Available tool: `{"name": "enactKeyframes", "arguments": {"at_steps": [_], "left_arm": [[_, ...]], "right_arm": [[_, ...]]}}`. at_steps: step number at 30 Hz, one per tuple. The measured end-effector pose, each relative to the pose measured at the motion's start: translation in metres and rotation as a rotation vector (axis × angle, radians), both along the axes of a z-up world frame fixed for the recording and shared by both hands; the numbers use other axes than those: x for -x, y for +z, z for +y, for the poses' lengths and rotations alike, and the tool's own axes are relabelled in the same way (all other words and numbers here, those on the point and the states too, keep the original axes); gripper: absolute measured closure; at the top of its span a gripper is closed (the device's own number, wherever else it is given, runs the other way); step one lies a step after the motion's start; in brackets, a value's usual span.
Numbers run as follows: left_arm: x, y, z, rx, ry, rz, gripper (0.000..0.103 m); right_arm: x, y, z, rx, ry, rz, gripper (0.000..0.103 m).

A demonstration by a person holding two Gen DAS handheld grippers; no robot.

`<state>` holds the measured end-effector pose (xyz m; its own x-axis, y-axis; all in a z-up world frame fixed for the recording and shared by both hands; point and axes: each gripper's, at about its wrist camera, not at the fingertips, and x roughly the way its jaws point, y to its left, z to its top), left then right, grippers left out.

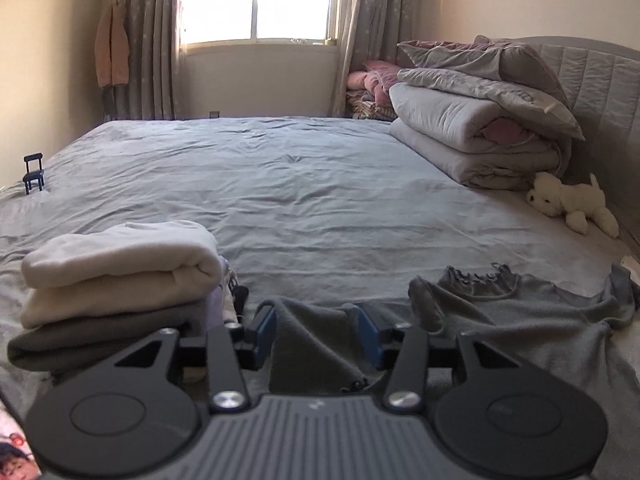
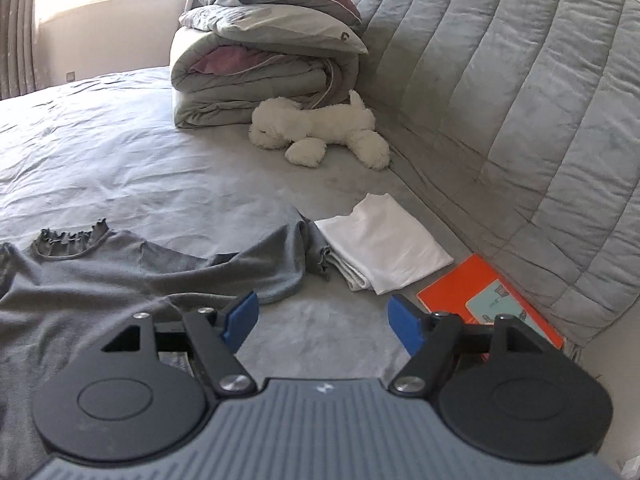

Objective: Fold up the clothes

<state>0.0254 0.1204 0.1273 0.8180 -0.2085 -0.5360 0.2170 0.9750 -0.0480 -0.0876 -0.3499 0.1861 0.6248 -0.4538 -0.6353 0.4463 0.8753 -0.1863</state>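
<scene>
Right now the grey top (image 2: pixel 100 280) lies spread on the grey bedsheet (image 1: pixel 300 184), its frilled neckline toward twelve o'clock and one sleeve trailing out toward three o'clock in the right wrist view. In the left wrist view a fold of that same garment humps up between the blue pads of the left gripper (image 1: pixel 316 330); the jaws stand partly apart with the cloth loose in the gap, and I cannot make out either pad pressing on it. The right gripper (image 2: pixel 322 322) hangs above bare sheet at about six o'clock in its own view, jaws spread wide with nothing between them, the hem of the grey top just off its left finger.

At nine o'clock from the left gripper sits a stack of folded clothes (image 1: pixel 116 276): cream pieces on top, a dark grey one beneath. A folded white garment (image 2: pixel 384 252) lies just beside the trailing sleeve, at roughly one o'clock from the right gripper, and an orange book (image 2: pixel 464 292) rests near it against the padded headboard (image 2: pixel 500 100).

Farther up the bed, a pile of folded quilts and pillows (image 2: pixel 260 64) is stacked by the headboard with a white plush dog (image 2: pixel 320 128) lying at its foot. A small dark stand (image 1: pixel 34 172) sits on the sheet at ten o'clock in the left view, under the curtained window (image 1: pixel 256 0).
</scene>
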Motion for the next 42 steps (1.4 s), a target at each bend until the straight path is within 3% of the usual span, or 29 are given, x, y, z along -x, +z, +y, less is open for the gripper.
{"name": "enactKeyframes", "arguments": {"at_steps": [7,11,18,21,26,30,37,42], "left_arm": [[0.045,-0.005,0.005,0.036,-0.03,-0.034,0.05],[0.053,-0.013,0.014,0.017,0.008,-0.01,0.05],[0.065,-0.01,0.025,0.082,0.04,-0.002,0.049],[0.075,-0.021,0.015,0.15,-0.002,0.075,0.049],[0.083,-0.038,-0.015,0.207,-0.057,0.135,0.056],[0.084,-0.051,-0.032,0.169,-0.097,0.166,0.06],[0.087,-0.069,-0.045,0.079,-0.116,0.179,0.06],[0.09,-0.078,-0.05,0.101,-0.073,0.195,0.06]], "right_arm": [[0.024,0.018,0.015,-0.008,0.042,-0.049,0.028],[0.035,0.022,0.013,-0.05,0.066,-0.074,0.028],[0.036,0.026,0.006,-0.106,0.082,-0.107,0.028],[0.031,0.009,0.011,-0.13,0.122,-0.076,0.028],[0.029,-0.038,0.023,-0.135,0.201,0.015,0.028],[0.036,-0.069,0.025,-0.159,0.206,0.059,0.028],[0.045,-0.083,0.028,-0.243,0.185,0.067,0.028],[0.05,-0.101,0.044,-0.279,0.2,0.098,0.028]]}}
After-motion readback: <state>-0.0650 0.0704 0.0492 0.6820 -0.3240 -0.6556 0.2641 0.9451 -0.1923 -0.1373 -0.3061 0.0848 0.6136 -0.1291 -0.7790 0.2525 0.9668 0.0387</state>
